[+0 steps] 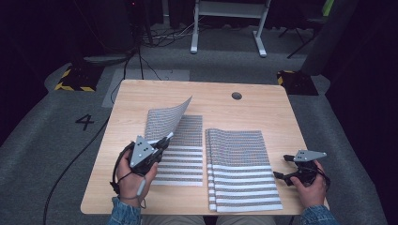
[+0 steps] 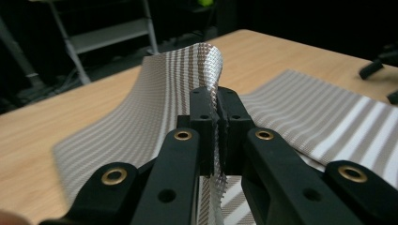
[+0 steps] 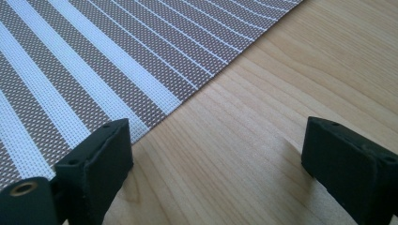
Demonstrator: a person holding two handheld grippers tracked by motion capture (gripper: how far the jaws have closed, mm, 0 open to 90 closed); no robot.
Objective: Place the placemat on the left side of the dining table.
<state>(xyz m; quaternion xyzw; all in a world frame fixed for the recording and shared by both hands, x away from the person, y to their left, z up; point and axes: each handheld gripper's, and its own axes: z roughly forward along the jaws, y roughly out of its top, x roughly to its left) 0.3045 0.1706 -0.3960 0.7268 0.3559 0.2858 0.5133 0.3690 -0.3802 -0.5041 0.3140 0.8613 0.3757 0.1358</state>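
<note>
Left gripper (image 2: 215, 126): jaws closed on the edge of a striped woven placemat (image 2: 159, 93), which passes upright between them and curls over above their tips. In the high view the same left gripper (image 1: 165, 139) holds this placemat (image 1: 165, 119) lifted off the table (image 1: 216, 91); its free far corner rises and bends toward the table's far side. The lifted placemat peels up from the left stack of placemats (image 1: 180, 159), whose remaining sheets lie flat on the wood, brown mesh at the far end and broad white stripes at the near end.

Right gripper (image 3: 213, 164): jaws wide apart and holding nothing, bare wood between them, with the left-hand jaw over the corner of a striped placemat. In the high view the right gripper (image 1: 281, 168) sits low at the table's near right edge, just beside the right stack of placemats (image 1: 240, 168), which lies flat with its layered edges showing along the left side.

The two stacks lie side by side at mid-table, a narrow strip of wood between them. A round cable hole (image 1: 236, 95) sits near the far edge. Each hand enters from the near side in a denim sleeve.
</note>
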